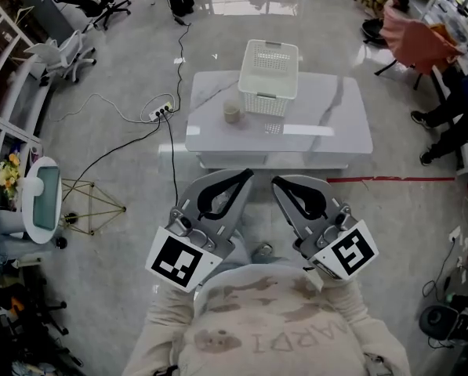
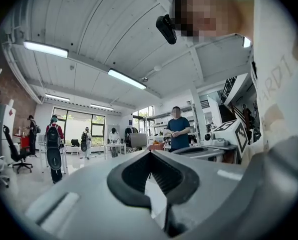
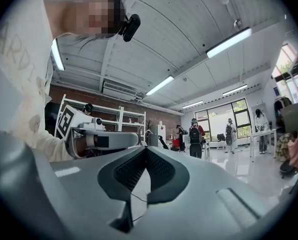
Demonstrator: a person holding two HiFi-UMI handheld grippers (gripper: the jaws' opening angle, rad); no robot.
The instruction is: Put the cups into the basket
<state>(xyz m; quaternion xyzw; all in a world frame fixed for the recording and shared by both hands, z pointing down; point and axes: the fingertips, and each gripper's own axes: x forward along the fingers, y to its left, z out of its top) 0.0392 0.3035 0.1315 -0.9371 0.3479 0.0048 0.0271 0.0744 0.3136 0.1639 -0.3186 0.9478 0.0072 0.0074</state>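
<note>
L gripper (image 1: 246,175) is held by the person's chest, off the near side of the table (image 1: 328,128) and well apart from it. Its jaws are clenched tip to tip w/ nothing betw them. The cup (image 1: 232,113) stands upright on the table's left half, just beside the basket (image 1: 270,99) at its near-left corner; only one cup shows. The basket sits mid-table toward the far edge, top open. R gripper (image 1: 278,183) is also off the table's near side, jaws closed & empty. The cup is prob light, rigid, smooth, so maybe slippery & breakable. Best hold: pinch the rim wall, one jaw inside, moderate squeeze.
</note>
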